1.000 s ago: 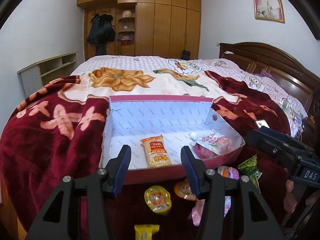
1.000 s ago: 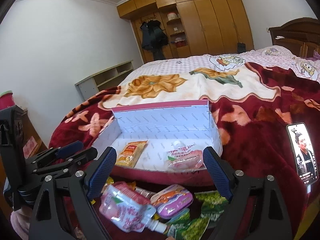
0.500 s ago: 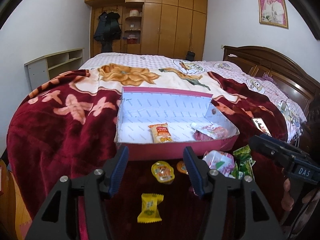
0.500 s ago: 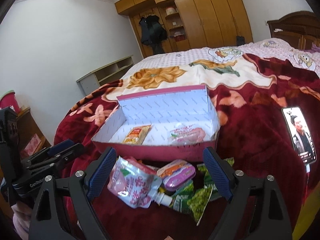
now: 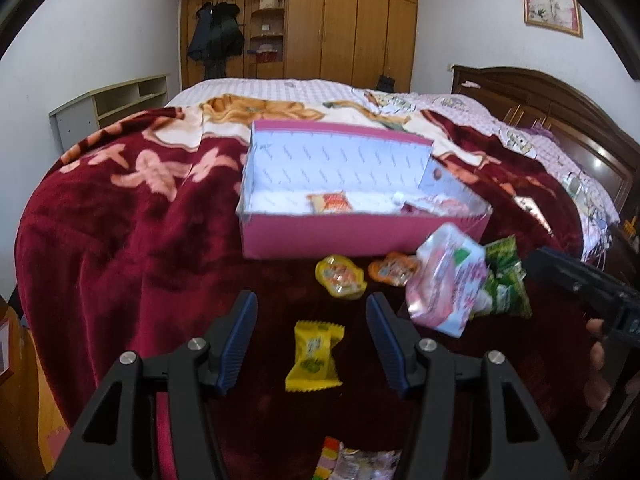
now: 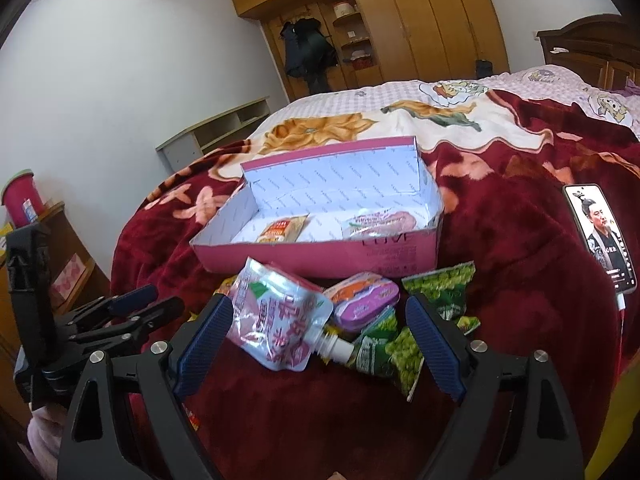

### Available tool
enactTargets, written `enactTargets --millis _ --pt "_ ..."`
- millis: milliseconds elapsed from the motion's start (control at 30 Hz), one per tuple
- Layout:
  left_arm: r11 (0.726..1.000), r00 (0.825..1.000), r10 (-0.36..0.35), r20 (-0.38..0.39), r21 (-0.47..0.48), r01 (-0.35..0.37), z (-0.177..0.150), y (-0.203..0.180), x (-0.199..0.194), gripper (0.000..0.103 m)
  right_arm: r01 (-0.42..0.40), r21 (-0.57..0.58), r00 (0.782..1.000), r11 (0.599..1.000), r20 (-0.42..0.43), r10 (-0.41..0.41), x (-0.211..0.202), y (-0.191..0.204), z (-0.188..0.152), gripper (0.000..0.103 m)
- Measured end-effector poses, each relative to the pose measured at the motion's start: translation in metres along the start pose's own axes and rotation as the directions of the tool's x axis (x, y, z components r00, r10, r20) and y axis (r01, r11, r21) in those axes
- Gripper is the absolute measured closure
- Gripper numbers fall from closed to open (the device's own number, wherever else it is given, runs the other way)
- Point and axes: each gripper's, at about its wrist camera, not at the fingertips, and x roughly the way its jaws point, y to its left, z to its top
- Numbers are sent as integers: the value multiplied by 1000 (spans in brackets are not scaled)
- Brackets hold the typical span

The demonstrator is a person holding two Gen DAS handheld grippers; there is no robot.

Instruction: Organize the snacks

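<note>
Pink box (image 6: 320, 256) mid-frame on blanket (image 5: 120, 216), two packets inside, open top ready for more | loose snacks heaped just below it: pouch (image 6: 276, 324), green packs (image 6: 400, 348), yellow candy (image 5: 314, 354) | left gripper (image 5: 310, 340) spread wide, empty, framing candy, likely next pick | right gripper (image 6: 318, 344) wide, empty, over pouch

Bed's wearing a dark red floral blanket (image 5: 120, 216). A phone (image 6: 599, 236) is lying at 3 o'clock, screen glowing. Wooden wardrobe (image 5: 340, 20) standing at 12, black coats (image 5: 216, 36) hanging there, framed photo (image 5: 552, 0) hanging at 1.
</note>
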Motion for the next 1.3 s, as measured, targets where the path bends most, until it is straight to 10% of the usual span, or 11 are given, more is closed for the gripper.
enactTargets --millis 700,1300 --pt "1000 999 -13 -48 4 13 -28 -1 25 44 -27 -2 997 1000 -73 27 17 7 -21 13" --pt "999 999 34 -23 -1 -34 -32 3 30 70 -32 -29 995 999 -98 29 25 16 -27 13"
